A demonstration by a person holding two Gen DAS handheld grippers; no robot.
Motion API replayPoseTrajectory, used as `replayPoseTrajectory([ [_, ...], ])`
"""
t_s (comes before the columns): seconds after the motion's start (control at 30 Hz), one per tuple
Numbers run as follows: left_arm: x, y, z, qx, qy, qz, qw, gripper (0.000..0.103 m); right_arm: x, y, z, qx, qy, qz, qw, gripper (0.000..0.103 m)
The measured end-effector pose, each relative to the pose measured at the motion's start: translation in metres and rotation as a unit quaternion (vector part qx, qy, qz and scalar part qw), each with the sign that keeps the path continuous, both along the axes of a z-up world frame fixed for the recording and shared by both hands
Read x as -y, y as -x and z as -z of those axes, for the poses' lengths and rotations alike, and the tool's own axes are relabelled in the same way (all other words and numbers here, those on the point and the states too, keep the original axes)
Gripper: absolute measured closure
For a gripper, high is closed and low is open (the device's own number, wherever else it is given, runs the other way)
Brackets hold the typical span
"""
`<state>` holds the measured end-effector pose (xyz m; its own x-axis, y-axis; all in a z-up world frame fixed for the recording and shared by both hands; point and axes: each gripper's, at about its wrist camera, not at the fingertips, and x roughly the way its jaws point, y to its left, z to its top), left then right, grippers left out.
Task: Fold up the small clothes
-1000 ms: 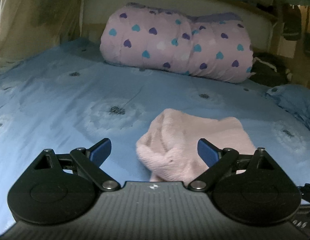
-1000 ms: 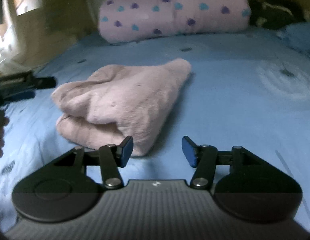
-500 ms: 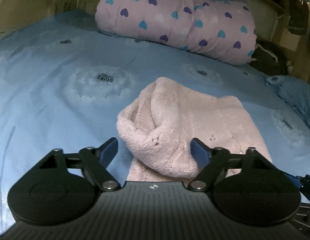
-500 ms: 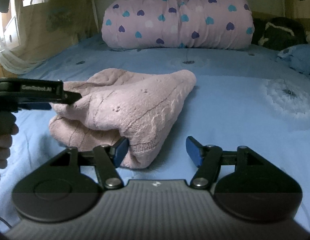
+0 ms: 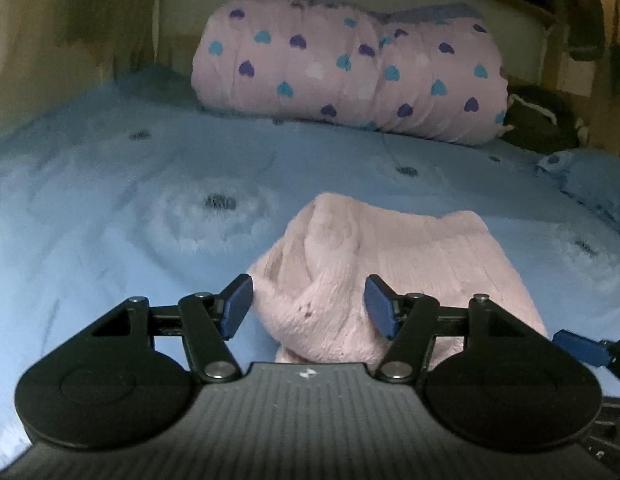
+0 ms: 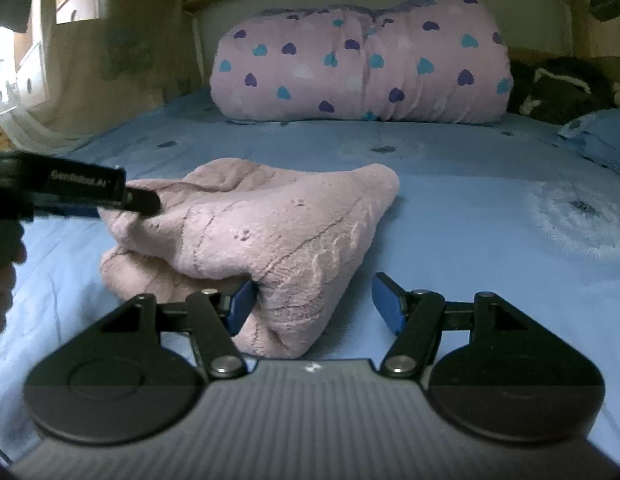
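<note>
A pink knitted garment (image 5: 410,256) lies folded on the blue bedsheet (image 5: 109,200). My left gripper (image 5: 308,306) has the garment's rolled near end between its blue pads, and its jaws are closing on it; the right pad touches the knit. In the right wrist view the garment (image 6: 269,232) shows as a thick folded wedge. My right gripper (image 6: 313,306) is open around its near corner: the left pad is against the cloth, the right pad stands clear. A finger of the left gripper (image 6: 141,202) rests at the garment's upper left edge.
A rolled pink duvet with hearts (image 5: 350,72) lies across the head of the bed, a dark bundle (image 5: 542,120) and a blue pillow (image 5: 598,188) to its right. A hand (image 6: 1,288) shows at the left edge. A blue right-gripper fingertip (image 5: 578,346) shows low right.
My left gripper came in on the garment's rolled end and its jaws narrowed around it. The right gripper's jaws widened a little and the garment's corner now sits between them.
</note>
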<state>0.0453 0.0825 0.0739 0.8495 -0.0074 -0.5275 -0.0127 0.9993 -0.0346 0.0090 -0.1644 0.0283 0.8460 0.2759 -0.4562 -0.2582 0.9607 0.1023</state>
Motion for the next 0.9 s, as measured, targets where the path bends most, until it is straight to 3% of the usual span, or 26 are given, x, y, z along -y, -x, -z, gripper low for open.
replayPoseTrajectory([
  [0.1,0.009,0.004,-0.001,0.008,-0.039,0.012,0.9991,0.035,-0.001,0.0,0.0,0.002,0.002,-0.001,1.0,0.037],
  [0.2,0.01,0.002,0.003,-0.003,-0.031,0.024,0.9992,0.036,0.001,-0.002,0.0,-0.007,-0.013,-0.005,1.0,0.037],
  [0.23,0.01,0.0,0.005,-0.003,-0.03,0.024,0.9993,0.041,0.002,-0.003,0.001,-0.01,-0.018,-0.005,1.0,0.037],
  [0.3,0.011,-0.002,0.009,-0.003,-0.042,0.025,0.9988,0.064,0.002,-0.003,0.001,-0.012,-0.021,-0.003,1.0,0.037],
  [0.4,0.01,-0.003,0.012,-0.01,-0.032,0.034,0.9989,0.079,0.002,-0.003,0.002,-0.013,-0.025,-0.008,1.0,0.037],
  [0.67,0.007,-0.005,0.017,-0.019,-0.023,0.041,0.9987,0.08,0.0,-0.009,0.008,-0.017,-0.016,-0.001,1.0,0.037],
  [0.8,0.006,-0.011,0.022,-0.027,-0.018,0.033,0.9989,0.068,0.003,-0.013,0.009,-0.025,-0.028,0.001,0.999,0.037],
  [0.9,-0.001,-0.016,0.024,-0.036,0.006,0.027,0.999,0.069,0.002,-0.013,0.007,-0.019,-0.022,0.005,1.0,0.038],
])
